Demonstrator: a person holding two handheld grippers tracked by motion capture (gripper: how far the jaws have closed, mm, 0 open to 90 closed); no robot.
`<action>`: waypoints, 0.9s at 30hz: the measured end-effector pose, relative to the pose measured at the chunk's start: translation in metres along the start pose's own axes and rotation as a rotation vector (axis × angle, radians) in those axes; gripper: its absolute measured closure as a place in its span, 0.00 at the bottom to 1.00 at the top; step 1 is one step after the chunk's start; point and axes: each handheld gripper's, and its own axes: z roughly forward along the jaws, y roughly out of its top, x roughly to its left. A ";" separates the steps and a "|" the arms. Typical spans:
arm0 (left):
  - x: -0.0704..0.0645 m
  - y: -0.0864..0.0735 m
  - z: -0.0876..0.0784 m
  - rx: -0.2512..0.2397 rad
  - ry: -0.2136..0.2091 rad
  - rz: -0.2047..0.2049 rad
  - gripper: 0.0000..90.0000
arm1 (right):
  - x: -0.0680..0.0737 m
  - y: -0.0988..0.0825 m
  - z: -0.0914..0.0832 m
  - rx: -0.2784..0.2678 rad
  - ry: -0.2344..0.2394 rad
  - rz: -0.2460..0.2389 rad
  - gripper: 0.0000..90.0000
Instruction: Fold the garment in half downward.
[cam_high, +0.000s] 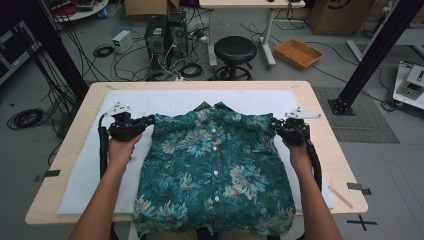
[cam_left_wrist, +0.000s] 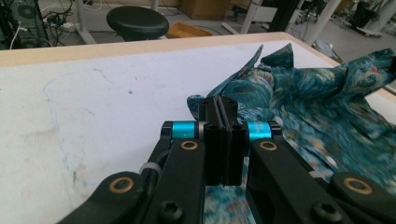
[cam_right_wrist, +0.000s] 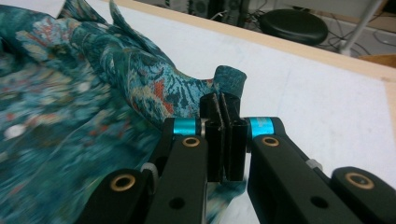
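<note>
Currently | shirt (cam_high: 215, 170): teal floral, thin, limp, buttoned, spread between my fingers on the white mat (cam_high: 90, 170) over the desk (cam_high: 325, 145) | left gripper (cam_left_wrist: 223, 109), right gripper (cam_right_wrist: 223, 105): fully closed, each pinching a shoulder edge | risk: I judge the slick cloth may slip out if I pull unevenly.

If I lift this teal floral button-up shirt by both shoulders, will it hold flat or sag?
The teal floral button-up shirt will likely sag: its fabric already folds and ripples where the left hand-held gripper and right hand-held gripper pinch it. It looks thin, so probably light. The hem overhangs the white-covered table and may drag.
</note>
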 end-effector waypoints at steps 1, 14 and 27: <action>-0.003 -0.003 -0.005 -0.007 -0.013 -0.003 0.99 | 0.002 -0.003 -0.004 -0.003 0.013 0.007 1.00; -0.040 -0.058 -0.067 0.028 -0.089 0.037 0.99 | 0.026 -0.051 -0.070 -0.037 0.098 -0.007 1.00; -0.061 -0.098 -0.115 0.064 -0.125 0.028 0.99 | 0.047 -0.089 -0.124 -0.018 0.168 -0.066 0.99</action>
